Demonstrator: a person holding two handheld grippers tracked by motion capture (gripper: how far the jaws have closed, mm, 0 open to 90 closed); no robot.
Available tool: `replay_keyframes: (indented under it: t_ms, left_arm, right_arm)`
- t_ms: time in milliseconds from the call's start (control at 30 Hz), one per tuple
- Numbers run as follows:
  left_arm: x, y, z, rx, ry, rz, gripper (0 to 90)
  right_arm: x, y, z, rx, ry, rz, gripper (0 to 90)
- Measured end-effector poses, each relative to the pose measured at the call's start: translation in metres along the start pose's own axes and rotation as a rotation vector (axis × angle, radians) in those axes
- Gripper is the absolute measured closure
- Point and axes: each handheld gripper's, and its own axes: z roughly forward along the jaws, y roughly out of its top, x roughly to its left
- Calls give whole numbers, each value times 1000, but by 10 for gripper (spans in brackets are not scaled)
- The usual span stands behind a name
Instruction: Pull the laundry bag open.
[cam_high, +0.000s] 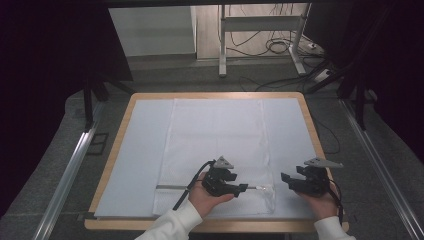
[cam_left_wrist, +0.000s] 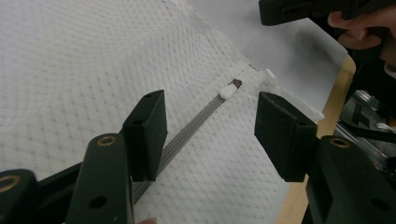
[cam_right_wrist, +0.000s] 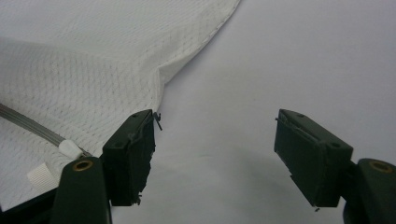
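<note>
Surface: wooden-edged table (cam_high: 119, 145) under a pale sheet, dark floor and cables behind.
Mesh bag (cam_high: 215, 135): lies flat mid-table, grey zipper (cam_left_wrist: 189, 133) along its near end.
Zipper pull (cam_left_wrist: 228, 91): white, near the bag's right edge.
Left gripper (cam_high: 243, 188): jaws apart, astride the zipper, gripping nothing.
Right gripper (cam_high: 285, 177): jaws wide, empty, just beside the bag's right corner.

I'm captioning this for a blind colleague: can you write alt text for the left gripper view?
The left gripper hangs open above a white mesh fabric bag, its black jaws either side of a grey zipper ending in a white slider. A hand shows top right.
</note>
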Motion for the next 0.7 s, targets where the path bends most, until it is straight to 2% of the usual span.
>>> replay_keyframes:
  t_ms: [133,367,633,700]
  left_arm:
    - [0,3,12,29,-23,-12,465]
    - [-6,7,25,45,-55,-23,477]
    - [-9,12,37,71,-56,-18,504]
    - [-8,12,40,76,-63,-33,513]
  right_arm:
    - [0,0,0,2,-4,-5,283]
    - [-1,-1,0,1,-6,-3,283]
    - [-1,-1,0,-2,-9,0,283]
    - [-1,-1,0,-1,-9,1,283]
